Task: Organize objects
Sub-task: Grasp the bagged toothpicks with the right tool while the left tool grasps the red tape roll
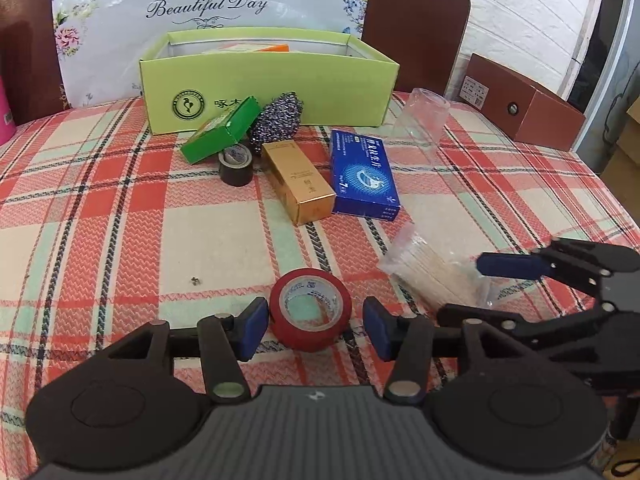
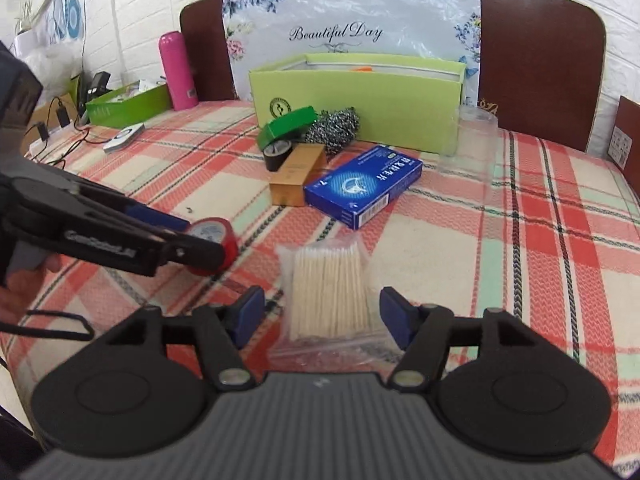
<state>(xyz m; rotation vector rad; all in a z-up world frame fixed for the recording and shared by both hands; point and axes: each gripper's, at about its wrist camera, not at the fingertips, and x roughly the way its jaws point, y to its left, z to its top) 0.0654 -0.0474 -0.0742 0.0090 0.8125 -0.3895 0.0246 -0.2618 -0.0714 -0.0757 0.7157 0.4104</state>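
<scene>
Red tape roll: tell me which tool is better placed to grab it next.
Left. The left tool already straddles the red tape roll, pads apart on either side. The right tool sits around the cotton swab bag.

"Beautiful Day" on floral board [image 1: 208, 4]

The right gripper [image 2: 322, 316] straddles a cotton-swab bag [image 2: 330, 292], its fingers [image 2: 250, 312] seemingly not touching.

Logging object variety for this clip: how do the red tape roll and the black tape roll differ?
The red tape roll sits alone near the camera, between the left gripper's fingers; the black tape roll sits farther back, against the green box and gold box. They differ in colour. Both rest on the plaid tablecloth, with pale printed cores.
</scene>
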